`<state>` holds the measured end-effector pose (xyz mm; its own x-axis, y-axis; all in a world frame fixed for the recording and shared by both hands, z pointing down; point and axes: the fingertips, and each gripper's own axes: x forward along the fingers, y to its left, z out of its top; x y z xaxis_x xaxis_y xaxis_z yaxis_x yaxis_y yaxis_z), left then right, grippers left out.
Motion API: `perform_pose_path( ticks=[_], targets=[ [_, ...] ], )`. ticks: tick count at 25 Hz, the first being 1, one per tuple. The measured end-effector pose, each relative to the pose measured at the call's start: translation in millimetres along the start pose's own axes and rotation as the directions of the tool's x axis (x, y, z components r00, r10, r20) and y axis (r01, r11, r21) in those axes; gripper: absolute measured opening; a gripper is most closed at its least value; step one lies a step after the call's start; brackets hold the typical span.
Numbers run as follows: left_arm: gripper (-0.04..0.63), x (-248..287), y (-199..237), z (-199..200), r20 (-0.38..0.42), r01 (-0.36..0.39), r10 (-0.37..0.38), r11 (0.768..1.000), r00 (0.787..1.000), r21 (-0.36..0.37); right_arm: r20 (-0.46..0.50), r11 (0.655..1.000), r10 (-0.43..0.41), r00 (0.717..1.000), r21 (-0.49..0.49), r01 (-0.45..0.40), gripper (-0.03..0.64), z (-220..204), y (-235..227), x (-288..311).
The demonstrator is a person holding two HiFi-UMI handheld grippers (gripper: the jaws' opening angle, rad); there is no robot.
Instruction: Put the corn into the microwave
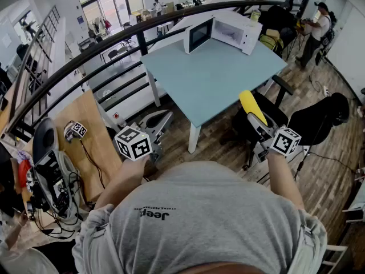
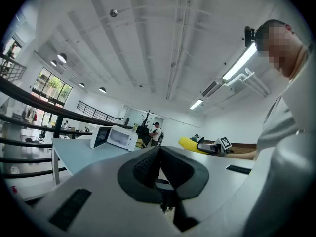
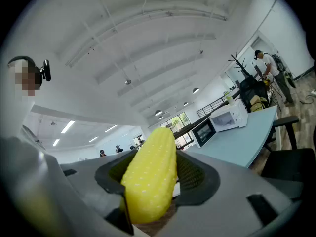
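Right gripper view: the right tongs (image 3: 154, 184) are clamped on the corn (image 3: 150, 174), with the jaws wide around its yellow body and most of the cob sticking out past the pads.
Idle side: the left tongs (image 2: 159, 168) are closed on nothing and held level.
Corn's place: in the air, well short of the microwave (image 1: 223, 31), which stands at the far edge of the table (image 1: 217, 81) with its door (image 1: 197, 35) swung open.
Risk, slip: I judge the long overhang to be the weak point. A bump could lever the cob round in the pads (it looks smooth and rubbery) or drop it.
Risk, collision: brought in off-line, the tip could strike the door or the cavity's frame.
Risk, approach: a black office chair (image 1: 274, 112) stands between the person and the microwave's table.
Surface: a pale blue top, with nothing on it on the near side of the microwave.
Room: an open office with a wooden floor (image 1: 222, 147). A dark curved railing (image 1: 114, 39) runs left of the microwave, and a person (image 1: 315, 30) stands to its right.
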<state>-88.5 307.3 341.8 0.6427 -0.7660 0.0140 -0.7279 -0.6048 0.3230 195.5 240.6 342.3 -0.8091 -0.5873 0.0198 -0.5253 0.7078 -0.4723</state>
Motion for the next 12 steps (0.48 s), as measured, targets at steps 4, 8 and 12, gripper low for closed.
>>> perform_pose_path(
  ticks=[4,8,12],
  targets=[
    [0.018,1.7,-0.2,0.6,0.005,0.002,-0.002,1.0,1.0,0.001,-0.001,1.0,-0.012,1.0,0.014,0.012,0.253,-1.9,-5.4,-2.0],
    [0.018,5.2,-1.5,0.4,0.004,0.003,-0.003,1.0,1.0,0.003,0.002,1.0,-0.017,1.0,0.02,0.017,0.253,-1.3,-9.2,-4.6],
    [0.018,7.5,-2.9,0.6,0.001,0.008,-0.008,1.0,1.0,0.006,0.005,0.999,-0.023,1.0,0.025,0.023,0.253,-0.3,-10.8,-6.2]
  ],
)
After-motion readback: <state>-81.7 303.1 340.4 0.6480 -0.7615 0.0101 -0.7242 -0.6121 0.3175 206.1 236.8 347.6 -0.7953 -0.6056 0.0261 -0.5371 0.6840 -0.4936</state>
